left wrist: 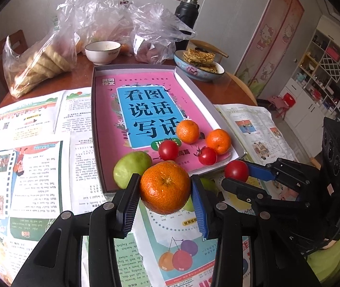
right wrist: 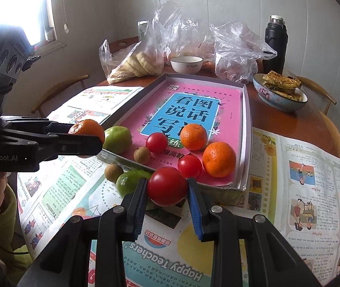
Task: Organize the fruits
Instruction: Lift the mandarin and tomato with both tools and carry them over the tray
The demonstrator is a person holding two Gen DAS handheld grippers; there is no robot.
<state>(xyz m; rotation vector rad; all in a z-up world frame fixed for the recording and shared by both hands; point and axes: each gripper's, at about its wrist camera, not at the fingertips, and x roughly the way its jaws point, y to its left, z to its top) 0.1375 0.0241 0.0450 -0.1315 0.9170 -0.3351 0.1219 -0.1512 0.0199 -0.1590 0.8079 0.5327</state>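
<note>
Sitting between hand-held gripper (left wrist: 165, 196) pads: tangerine (left wrist: 165, 187)

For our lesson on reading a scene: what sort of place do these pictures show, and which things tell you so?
Most likely a dining area in a home. A round wooden table carries a bowl of flatbread, a white bowl and a black thermos, and open storage shelves line the wall.

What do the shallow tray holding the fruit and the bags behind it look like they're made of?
The tray looks like grey cardboard, matte, with thin folded walls, likely a box lid. The bags look like thin clear plastic film: glossy, crinkled, contents showing through.
</note>
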